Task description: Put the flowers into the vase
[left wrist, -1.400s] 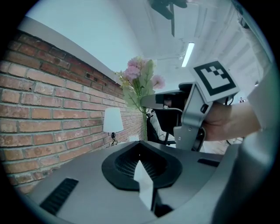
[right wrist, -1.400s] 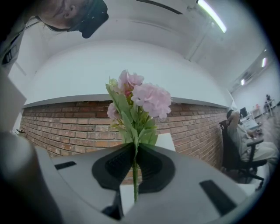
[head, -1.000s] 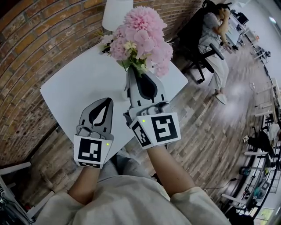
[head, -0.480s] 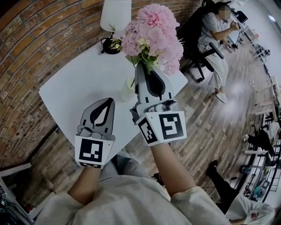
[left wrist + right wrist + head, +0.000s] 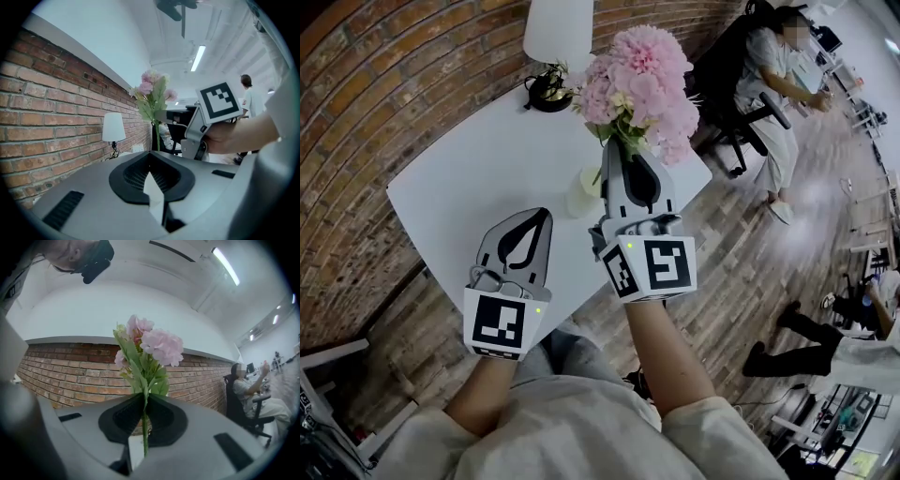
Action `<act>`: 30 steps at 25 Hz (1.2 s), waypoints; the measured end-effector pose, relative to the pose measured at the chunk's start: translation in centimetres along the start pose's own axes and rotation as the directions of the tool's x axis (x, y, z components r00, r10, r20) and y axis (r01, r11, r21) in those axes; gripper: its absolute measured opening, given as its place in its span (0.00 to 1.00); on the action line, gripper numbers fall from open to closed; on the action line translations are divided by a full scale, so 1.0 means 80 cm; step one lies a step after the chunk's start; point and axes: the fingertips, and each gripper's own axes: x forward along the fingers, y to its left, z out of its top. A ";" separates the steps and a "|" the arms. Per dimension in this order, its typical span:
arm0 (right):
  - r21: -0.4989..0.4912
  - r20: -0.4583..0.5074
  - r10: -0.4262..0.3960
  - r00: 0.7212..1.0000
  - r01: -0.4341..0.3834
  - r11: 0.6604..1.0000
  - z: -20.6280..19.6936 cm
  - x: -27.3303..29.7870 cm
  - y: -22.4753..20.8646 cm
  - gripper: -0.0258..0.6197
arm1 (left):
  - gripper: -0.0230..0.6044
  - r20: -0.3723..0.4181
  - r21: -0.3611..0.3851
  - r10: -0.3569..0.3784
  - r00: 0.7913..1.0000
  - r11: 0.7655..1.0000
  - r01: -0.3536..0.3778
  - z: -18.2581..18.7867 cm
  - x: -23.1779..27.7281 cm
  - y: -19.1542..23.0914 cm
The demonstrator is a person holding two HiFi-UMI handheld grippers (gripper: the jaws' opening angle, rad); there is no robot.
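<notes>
Brick wall [image 5: 375, 94] backs a white table [image 5: 469, 178]. The right gripper [image 5: 628, 150] is clamped on the stem of the pink flowers [image 5: 642, 80] and holds them upright just beside the pale vase [image 5: 581, 195] on the table. The left gripper [image 5: 544, 217] hovers with its jaws together, empty.

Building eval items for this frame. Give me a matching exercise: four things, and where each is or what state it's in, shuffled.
Things:
1. flowers
2. vase
3. lamp
4. left gripper

Places or states:
A. stands on the table, beside the right gripper
B. at the table's far side, by the brick wall
C. clamped by the stem in the right gripper
D. shut on nothing, over the table's near edge

Pairs: 1-C, 2-A, 3-B, 4-D
</notes>
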 end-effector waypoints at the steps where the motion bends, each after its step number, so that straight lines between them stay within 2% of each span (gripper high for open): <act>1: -0.009 -0.004 0.002 1.000 -0.002 1.000 -0.005 0.002 0.000 0.08 | 0.04 -0.004 0.000 0.000 1.000 1.000 0.000 -0.001 0.002 0.001; 17: -0.015 -0.085 -0.023 0.996 0.022 1.000 -0.097 0.011 -0.015 0.08 | 0.04 -0.057 0.000 -0.014 0.998 1.000 0.014 -0.022 0.026 0.005; 30: -0.016 -0.118 -0.023 0.993 0.021 1.000 -0.133 0.006 -0.016 0.09 | 0.04 -0.075 -0.014 -0.016 0.997 1.000 0.015 -0.033 0.034 0.008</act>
